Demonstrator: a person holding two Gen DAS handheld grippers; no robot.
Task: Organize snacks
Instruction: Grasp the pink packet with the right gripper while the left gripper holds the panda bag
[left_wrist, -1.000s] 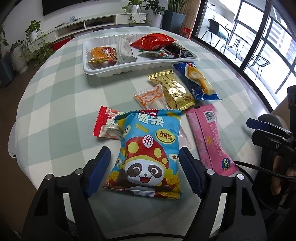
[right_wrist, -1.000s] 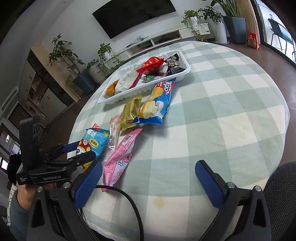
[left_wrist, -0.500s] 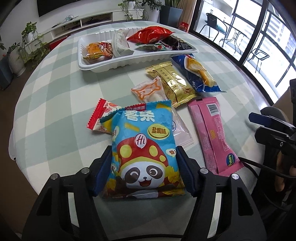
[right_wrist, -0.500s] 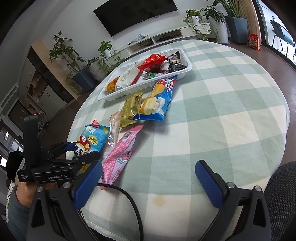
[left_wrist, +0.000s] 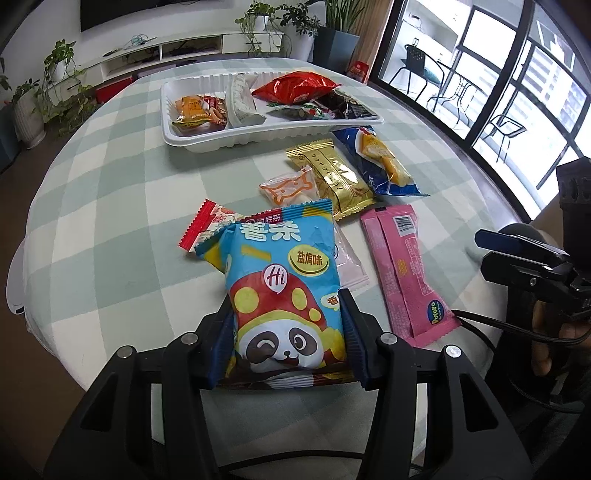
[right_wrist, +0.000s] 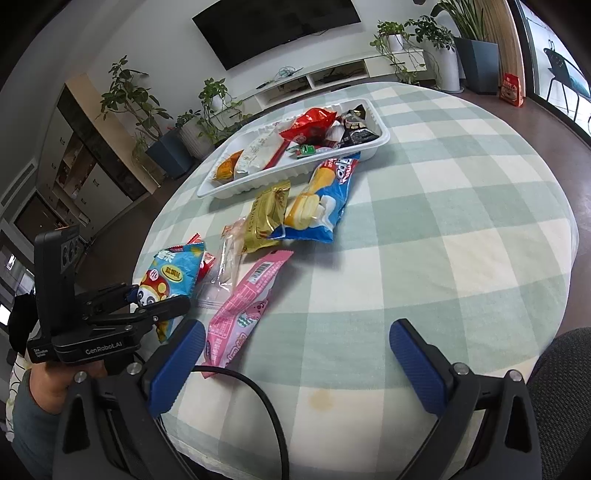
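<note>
A blue snack bag with a panda (left_wrist: 284, 280) lies on the checked tablecloth near the front edge. My left gripper (left_wrist: 286, 306) straddles its lower half. Its jaws are closing, and both blue pads press the bag's sides so that it bulges. The right wrist view shows the same bag (right_wrist: 170, 273) in the left gripper (right_wrist: 147, 302). My right gripper (right_wrist: 295, 328) hangs open over bare cloth with nothing between its fingers. The white tray (left_wrist: 258, 142) at the far side holds several snacks.
Between the bag and the tray lie a pink packet (left_wrist: 402, 273), a gold packet (left_wrist: 332, 177), a blue packet (left_wrist: 380, 162), a clear fox-print packet (left_wrist: 288, 188) and a red-and-white packet (left_wrist: 207, 225). A black cable (right_wrist: 258, 384) crosses the near table edge.
The left gripper's jaws have come in from wide apart onto the panda bag's sides, and the bag has narrowed and puffed up. The right gripper has stayed still and open.
</note>
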